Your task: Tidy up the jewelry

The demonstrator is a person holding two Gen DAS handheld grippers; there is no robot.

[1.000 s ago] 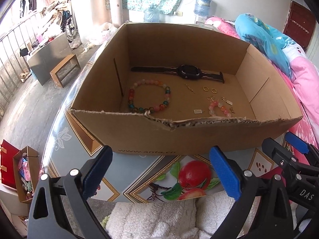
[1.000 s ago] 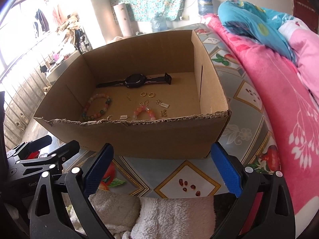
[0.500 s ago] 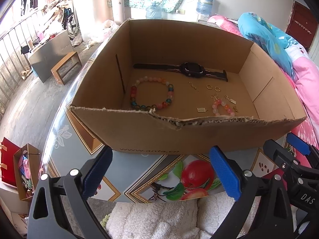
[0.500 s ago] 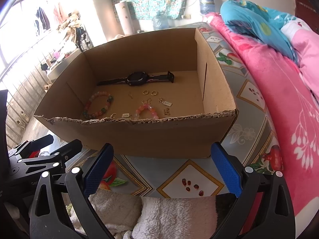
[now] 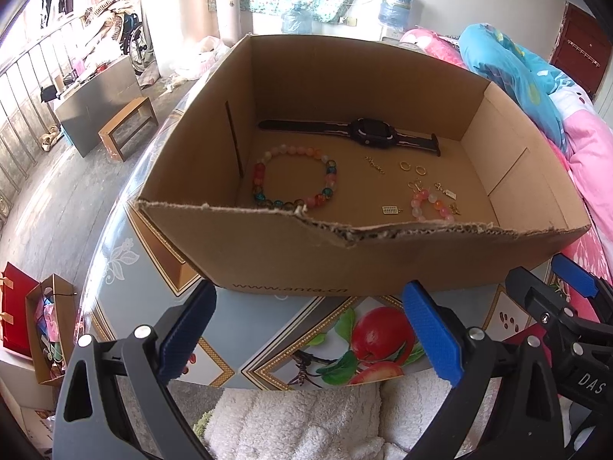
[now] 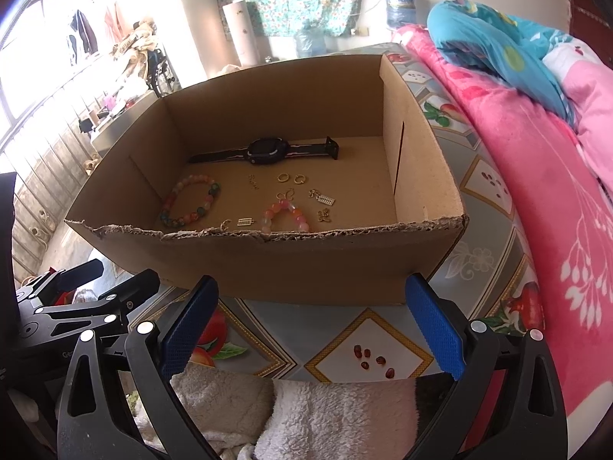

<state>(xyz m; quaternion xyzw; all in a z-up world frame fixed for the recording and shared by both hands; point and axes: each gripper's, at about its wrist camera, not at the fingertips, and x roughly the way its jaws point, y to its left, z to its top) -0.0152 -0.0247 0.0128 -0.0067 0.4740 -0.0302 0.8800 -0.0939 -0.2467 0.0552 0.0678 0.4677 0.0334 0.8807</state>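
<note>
Left wrist view: left tool (image 5: 312, 329) is hovering with its blue pads spread apart, gripping nothing, just short of the cardboard box (image 5: 291, 257) sitting on the table (image 5: 126, 260). Inside the box, a black watch (image 5: 373, 131) is lying near the far wall; a large beaded bracelet (image 5: 293, 182) is resting toward the left wall.

Right wrist view: right tool (image 6: 312, 329) is likewise standing wide apart and empty before the box (image 6: 306, 264). A small pink bracelet (image 6: 284, 215) is lying near the torn front wall, two gold rings (image 6: 291, 178) just behind it.
</note>
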